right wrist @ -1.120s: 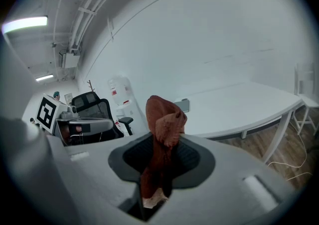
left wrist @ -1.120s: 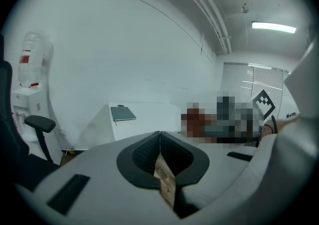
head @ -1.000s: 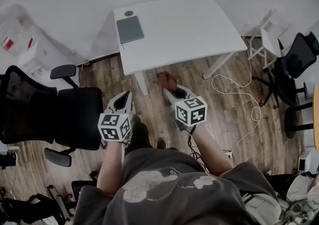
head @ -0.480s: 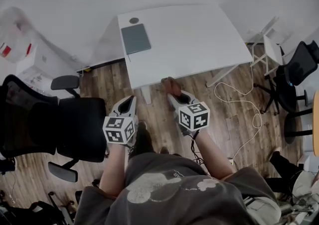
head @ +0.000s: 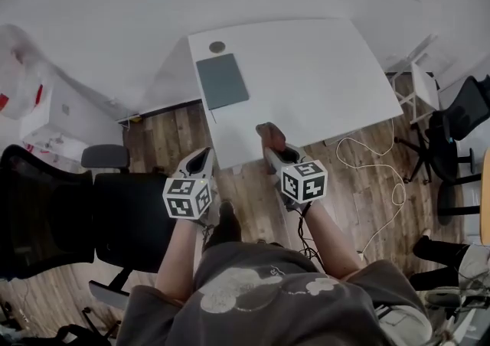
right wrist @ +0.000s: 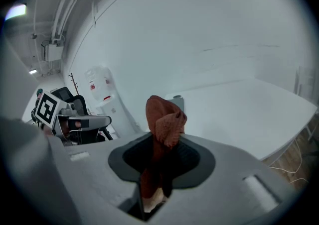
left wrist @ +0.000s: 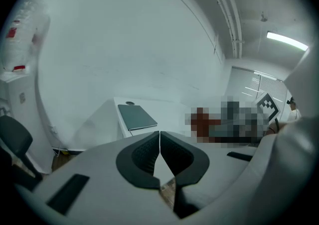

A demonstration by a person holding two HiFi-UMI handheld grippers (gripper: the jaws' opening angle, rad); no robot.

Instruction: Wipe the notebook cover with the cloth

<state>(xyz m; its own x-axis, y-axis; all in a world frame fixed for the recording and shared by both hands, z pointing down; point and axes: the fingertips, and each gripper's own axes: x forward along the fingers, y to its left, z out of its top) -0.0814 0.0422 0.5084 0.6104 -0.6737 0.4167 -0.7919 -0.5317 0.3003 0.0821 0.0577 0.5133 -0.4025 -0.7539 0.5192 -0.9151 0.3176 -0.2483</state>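
A dark grey notebook (head: 222, 80) lies on the left part of the white table (head: 321, 69), next to a small round disc (head: 217, 47); it also shows in the left gripper view as the notebook (left wrist: 136, 116). My right gripper (head: 269, 140) is shut on a rust-brown cloth (right wrist: 164, 119) that sticks up between its jaws; this cloth (head: 268, 135) hangs over the table's near edge. My left gripper (head: 205, 158) is shut with nothing in it, over the floor just short of the table.
A black office chair (head: 84, 207) stands at my left. More dark chairs (head: 459, 122) and a white cable (head: 375, 161) on the wooden floor are at the right. A white cabinet (head: 53, 119) stands at the far left.
I have come closer to the table: it and the notebook have shifted down and nearer in the head view. The right gripper with the cloth now reaches the table's near edge.
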